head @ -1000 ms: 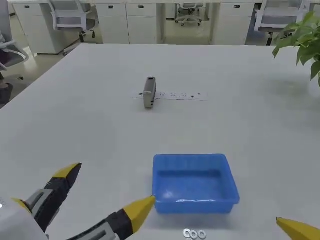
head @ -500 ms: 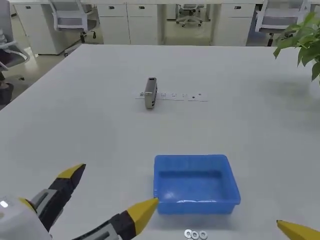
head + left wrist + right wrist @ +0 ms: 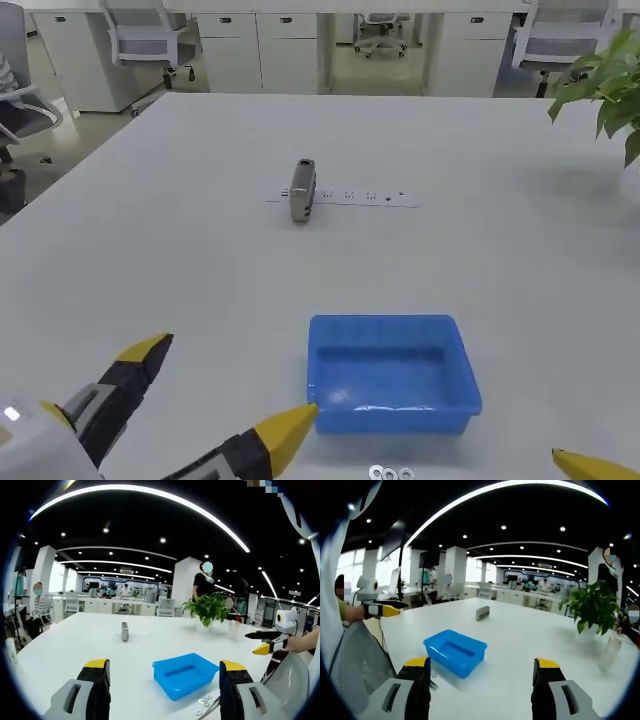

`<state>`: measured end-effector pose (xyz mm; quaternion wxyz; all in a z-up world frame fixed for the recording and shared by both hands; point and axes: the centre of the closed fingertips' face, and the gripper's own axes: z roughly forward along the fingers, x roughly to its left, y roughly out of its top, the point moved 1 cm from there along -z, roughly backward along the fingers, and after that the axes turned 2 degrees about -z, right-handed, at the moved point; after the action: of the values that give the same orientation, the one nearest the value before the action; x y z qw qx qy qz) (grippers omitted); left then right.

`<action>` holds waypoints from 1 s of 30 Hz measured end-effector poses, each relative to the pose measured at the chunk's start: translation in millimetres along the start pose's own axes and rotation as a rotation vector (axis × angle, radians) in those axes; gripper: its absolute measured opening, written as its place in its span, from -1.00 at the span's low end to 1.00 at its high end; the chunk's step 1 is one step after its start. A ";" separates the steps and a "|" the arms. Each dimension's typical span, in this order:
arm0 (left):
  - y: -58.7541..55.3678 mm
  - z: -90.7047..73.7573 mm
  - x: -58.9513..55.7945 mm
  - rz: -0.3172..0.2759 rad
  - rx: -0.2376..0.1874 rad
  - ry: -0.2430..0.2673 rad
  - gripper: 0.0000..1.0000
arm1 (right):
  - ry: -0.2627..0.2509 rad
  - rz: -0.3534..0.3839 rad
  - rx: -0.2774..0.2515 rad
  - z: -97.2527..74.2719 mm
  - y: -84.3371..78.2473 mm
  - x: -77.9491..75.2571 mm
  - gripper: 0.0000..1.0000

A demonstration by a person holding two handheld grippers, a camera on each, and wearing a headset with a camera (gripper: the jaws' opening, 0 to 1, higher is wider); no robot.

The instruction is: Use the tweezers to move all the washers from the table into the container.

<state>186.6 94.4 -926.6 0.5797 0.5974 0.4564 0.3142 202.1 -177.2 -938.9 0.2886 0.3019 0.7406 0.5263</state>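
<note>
Blue container [image 3: 390, 372], long axis crosswise, washers [image 3: 390, 473] alongside; left gripper [image 3: 165, 664] and right gripper [image 3: 482, 662] fingers spread.

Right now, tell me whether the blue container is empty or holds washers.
Empty. The container's floor shows bare blue, and the washers lie on the table outside its near wall.

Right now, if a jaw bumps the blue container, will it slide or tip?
The blue container looks like thin plastic and appears empty, so it is probably light and would slide on the smooth table. Its low, wide shape makes tipping unlikely.
</note>
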 end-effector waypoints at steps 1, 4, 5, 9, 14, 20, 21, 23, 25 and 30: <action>0.0 0.0 -0.1 0.001 0.000 0.000 0.84 | 0.002 0.000 0.001 0.2 -0.2 0.4 0.65; 0.0 0.1 -0.9 0.003 0.001 -0.002 0.84 | 0.004 -0.003 0.002 0.5 -0.3 0.9 0.65; -0.2 0.1 -0.9 0.003 0.002 -0.002 0.84 | 0.005 -0.002 0.003 0.6 -0.6 1.0 0.65; 0.4 -0.1 -0.9 0.000 -0.001 -0.004 0.83 | 0.001 0.000 0.002 0.4 -0.5 0.2 0.65; 0.0 0.3 -1.3 0.000 0.003 -0.006 0.83 | 0.000 -0.002 0.005 0.6 -0.9 0.1 0.65; -2.4 0.8 -2.5 0.007 0.017 -0.010 0.83 | -0.003 0.001 0.005 0.5 -0.8 -0.2 0.65; -2.5 0.7 -1.7 0.011 0.019 -0.006 0.82 | -0.005 0.001 0.006 0.4 -1.0 -0.6 0.65; -2.4 0.9 -2.0 0.004 0.018 -0.010 0.82 | -0.008 0.003 0.007 0.3 -1.2 -1.4 0.65; -3.5 1.4 -2.8 0.001 0.023 -0.017 0.82 | -0.011 0.007 0.005 0.0 -1.1 -2.3 0.65; -5.9 2.7 -5.1 0.014 0.038 -0.027 0.81 | -0.014 0.012 0.008 0.2 -2.1 -3.4 0.65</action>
<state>186.0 88.1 -931.9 0.5721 0.6156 0.4505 0.3013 204.1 -180.2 -940.6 0.2894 0.3110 0.7390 0.5228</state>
